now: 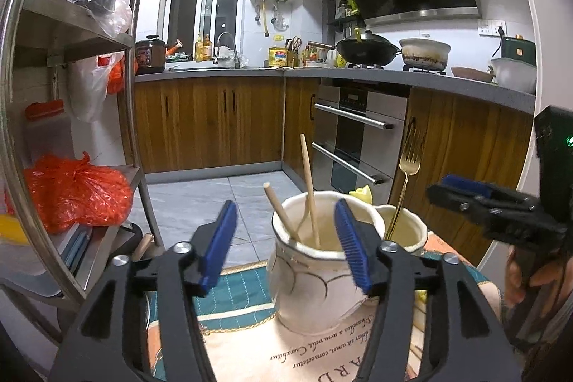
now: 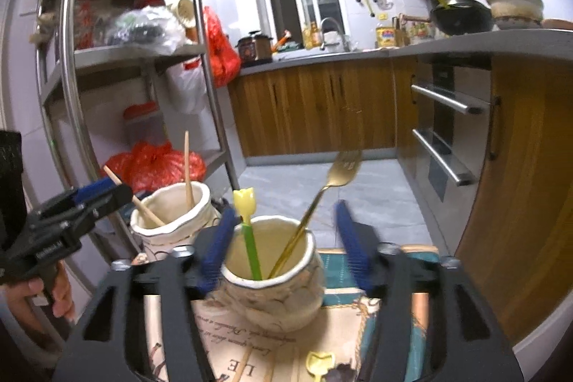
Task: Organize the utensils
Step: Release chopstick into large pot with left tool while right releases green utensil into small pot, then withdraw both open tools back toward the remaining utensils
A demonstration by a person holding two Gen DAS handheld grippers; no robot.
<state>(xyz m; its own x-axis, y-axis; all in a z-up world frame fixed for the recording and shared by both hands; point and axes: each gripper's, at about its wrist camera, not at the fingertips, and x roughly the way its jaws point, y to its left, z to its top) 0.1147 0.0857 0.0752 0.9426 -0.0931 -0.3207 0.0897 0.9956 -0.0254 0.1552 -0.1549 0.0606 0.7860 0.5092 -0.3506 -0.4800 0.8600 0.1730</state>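
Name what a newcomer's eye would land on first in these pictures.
Two cream ceramic jars side by side on a printed mat: one holds two wooden chopsticks, the other a gold fork and a yellow-green tulip-topped utensil. Blue-padded left gripper and right gripper stand open over them.

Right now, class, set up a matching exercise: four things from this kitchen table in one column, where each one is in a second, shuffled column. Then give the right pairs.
Things:
1. wooden chopsticks
2. gold fork
3. tulip-topped green stick
4. small yellow piece

Places:
A. lying on the printed mat
B. in the left jar
C. leaning right in the right jar
D. standing at the left inside the right jar

Pairs: 1-B, 2-C, 3-D, 4-A
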